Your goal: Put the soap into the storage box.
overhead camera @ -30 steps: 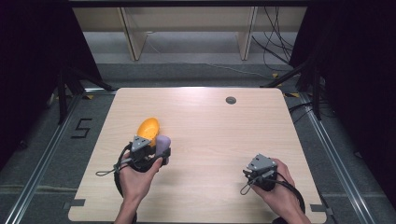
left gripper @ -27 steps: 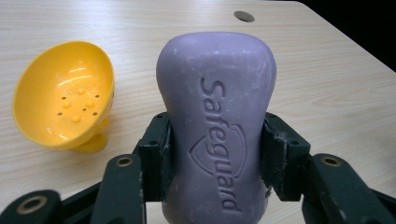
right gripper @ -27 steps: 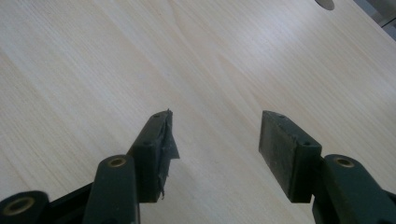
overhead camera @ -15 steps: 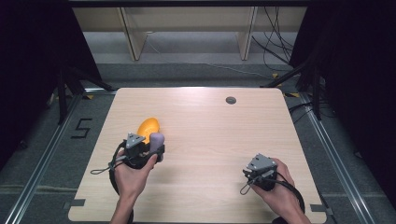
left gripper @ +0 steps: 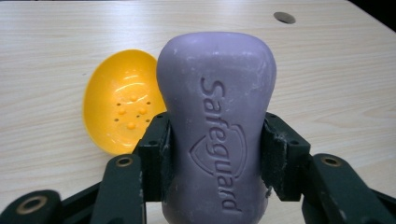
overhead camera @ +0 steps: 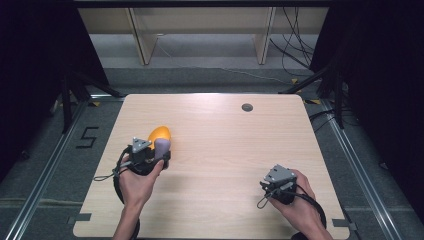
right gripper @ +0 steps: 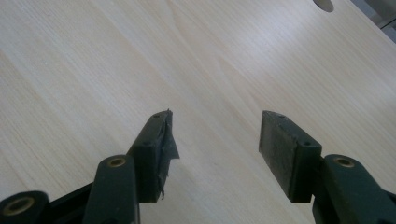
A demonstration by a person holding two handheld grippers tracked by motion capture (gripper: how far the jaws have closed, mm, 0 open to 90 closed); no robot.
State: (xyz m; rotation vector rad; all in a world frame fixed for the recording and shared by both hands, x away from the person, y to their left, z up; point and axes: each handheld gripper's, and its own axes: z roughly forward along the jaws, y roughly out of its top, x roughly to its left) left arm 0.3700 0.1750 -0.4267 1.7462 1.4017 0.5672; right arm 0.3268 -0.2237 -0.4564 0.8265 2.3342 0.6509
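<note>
- Soap bar (left gripper: 216, 126), purple, embossed "Safeguard", stands clamped across its waist between the jaws of the left gripper (left gripper: 217, 161); it fills the centre of the left gripper view.
- In the high view the same bar (overhead camera: 162, 146) sits at centre left of the frame, just beside the orange soap dish (overhead camera: 159, 133), at the front of the left gripper (overhead camera: 145, 154).
- Soap dish (left gripper: 122, 101), yellow-orange oval with drain holes and raised studs, lies at left centre of the left gripper view, behind and to the left of the bar. It is empty.
- Right gripper (right gripper: 215, 154): jaws wide apart, nothing between them, over bare table (right gripper: 93, 60). In the high view it (overhead camera: 277, 184) rests at lower right, well apart from the dish.
- One pad (right gripper: 163, 144) on the right gripper shows torn, peeling lining.
- Risk, judged: the bar is smooth and rounded, gripped on a narrow band; it could slip or twist on release.
- Risk, judged: the dish looks light; an off-centre placement could tip or push it, since the right gripper does not steady it.
</note>
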